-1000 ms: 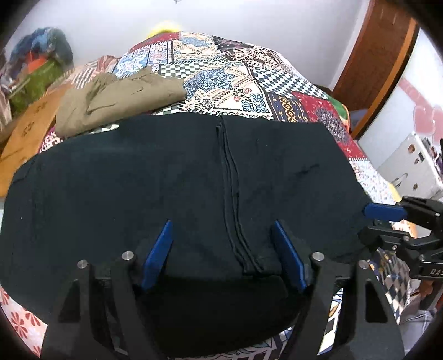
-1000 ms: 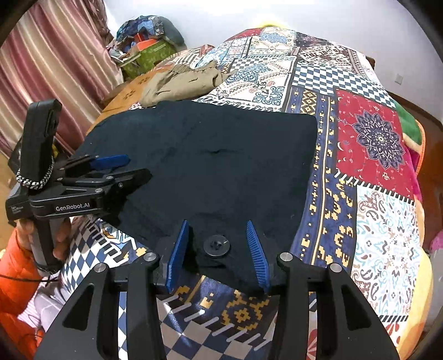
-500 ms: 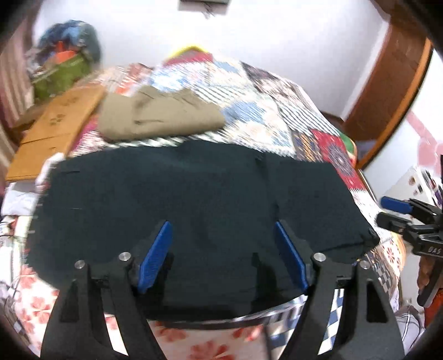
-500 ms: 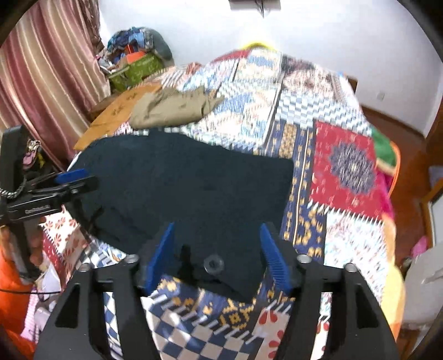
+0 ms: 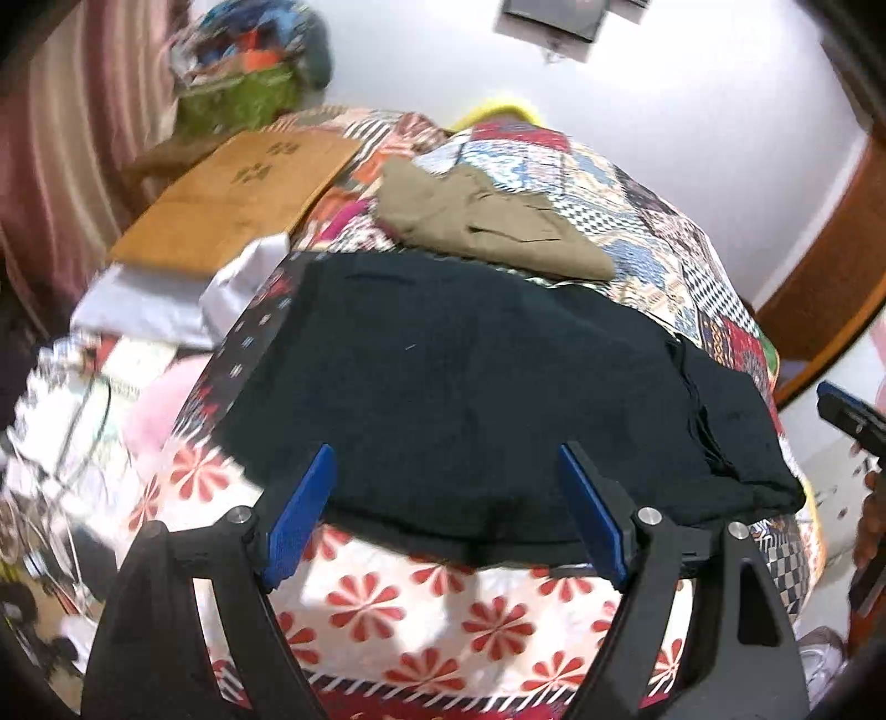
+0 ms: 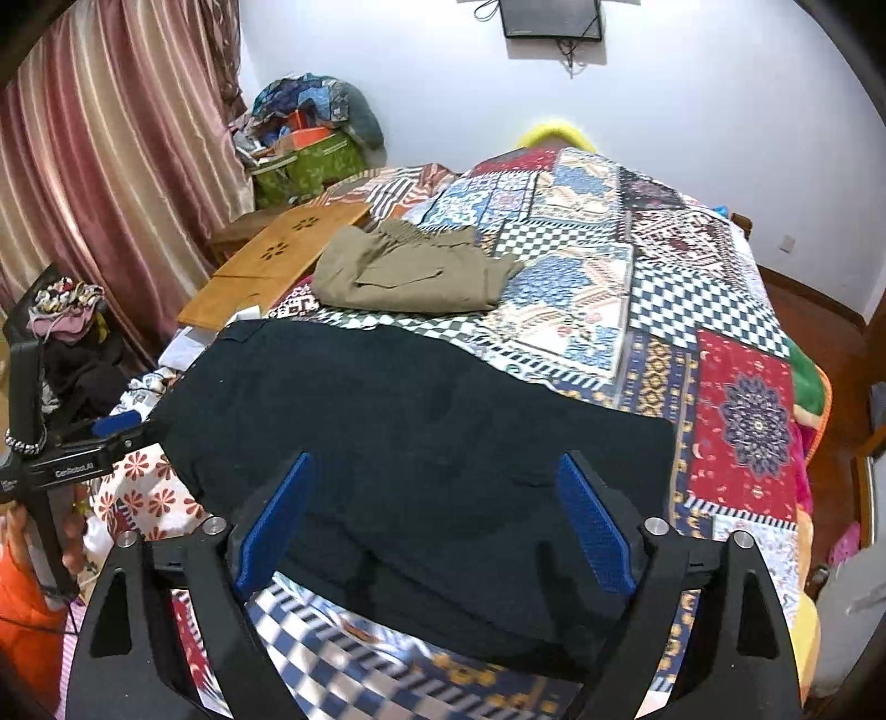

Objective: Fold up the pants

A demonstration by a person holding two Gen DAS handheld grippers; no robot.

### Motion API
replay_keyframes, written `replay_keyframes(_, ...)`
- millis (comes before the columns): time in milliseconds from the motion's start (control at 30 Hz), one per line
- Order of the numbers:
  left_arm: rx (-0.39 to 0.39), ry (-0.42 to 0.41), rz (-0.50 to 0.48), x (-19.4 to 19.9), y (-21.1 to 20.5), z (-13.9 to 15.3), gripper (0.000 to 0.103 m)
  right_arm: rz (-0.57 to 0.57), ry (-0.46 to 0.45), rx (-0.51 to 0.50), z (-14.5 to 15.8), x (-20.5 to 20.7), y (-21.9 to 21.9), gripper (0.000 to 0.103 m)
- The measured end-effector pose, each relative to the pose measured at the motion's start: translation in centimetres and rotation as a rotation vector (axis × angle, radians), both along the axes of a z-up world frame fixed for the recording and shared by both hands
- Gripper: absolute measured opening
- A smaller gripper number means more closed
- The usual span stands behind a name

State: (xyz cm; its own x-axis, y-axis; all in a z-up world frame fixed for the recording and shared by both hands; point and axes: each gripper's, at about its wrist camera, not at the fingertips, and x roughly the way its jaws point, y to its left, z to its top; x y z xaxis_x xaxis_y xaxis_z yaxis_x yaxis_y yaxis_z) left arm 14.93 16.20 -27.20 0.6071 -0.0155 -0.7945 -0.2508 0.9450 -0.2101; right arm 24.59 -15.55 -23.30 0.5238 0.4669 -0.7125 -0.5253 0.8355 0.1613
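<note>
Black pants (image 5: pixel 487 387) lie folded flat across the near edge of the bed, also in the right wrist view (image 6: pixel 421 443). My left gripper (image 5: pixel 451 509) is open and empty, held back from the pants' near edge. My right gripper (image 6: pixel 434 526) is open and empty, above the pants' near right part. The left gripper shows at the left of the right wrist view (image 6: pixel 111 429); the right gripper's tip shows at the right edge of the left wrist view (image 5: pixel 847 410).
Folded olive-green pants (image 6: pixel 410 271) lie farther back on the patchwork bedspread (image 6: pixel 736 410). A wooden lap table (image 6: pixel 277 260) sits at the bed's left edge. A curtain (image 6: pixel 111 166) and piled bags (image 6: pixel 310 138) are left; a wall TV (image 6: pixel 554 19) hangs behind.
Both grippers have pulled back and up from the black pants. The right jaws have opened wider, off the waistband button. The left view has swung left.
</note>
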Motion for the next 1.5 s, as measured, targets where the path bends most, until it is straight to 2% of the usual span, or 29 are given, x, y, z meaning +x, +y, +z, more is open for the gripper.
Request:
replay_keyframes(200,-0.107,0.038,0.063,-1.5,3.4,-2.3,0.082,0.024,0.02,-0.042,-1.1,0.0,3.6,0.091)
replay_keyframes(433,-0.29,0.088,0.054,-1.5,4.3,-6.1,0.082,0.038,0.04,-0.095,-2.5,0.2,6.1,0.091)
replay_keyframes(467,-0.29,0.084,0.051,-1.4,4.2,-6.2,0.082,0.035,0.042,-0.108,-2.7,0.3,6.3,0.091)
replay_keyframes(767,-0.275,0.065,0.033,1.9,3.8,-6.7,0.084,0.065,0.04,-0.212,-4.9,-0.2,6.9,0.091)
replay_keyframes(1033,-0.163,0.023,0.116,4.3,3.7,-6.7,0.084,0.119,0.129,-0.211,-7.4,-0.1,7.2,0.089)
replay_keyframes(1100,-0.149,0.02,0.135,4.8,3.8,-6.7,0.081,0.124,0.131,-0.201,-7.6,-0.1,7.0,0.089)
replay_keyframes(1167,-0.135,0.015,0.146,5.0,4.0,-6.7,0.072,0.129,0.134,-0.199,-7.5,-0.2,7.1,0.089)
replay_keyframes(1300,-0.059,0.014,0.154,5.6,4.1,-6.6,0.06,0.139,0.137,-0.196,-7.5,-0.4,7.3,0.089)
replay_keyframes(1400,-0.015,0.009,0.147,6.0,4.1,-6.4,0.049,0.142,0.14,-0.193,-7.5,-0.4,7.3,0.089)
replay_keyframes(1467,0.032,0.001,0.141,6.1,3.9,-6.0,0.036,0.141,0.142,-0.188,-7.5,-0.3,7.2,0.089)
replay_keyframes(1500,0.047,-0.003,0.133,6.0,3.9,-5.8,0.034,0.14,0.143,-0.187,-7.4,-0.2,7.1,0.088)
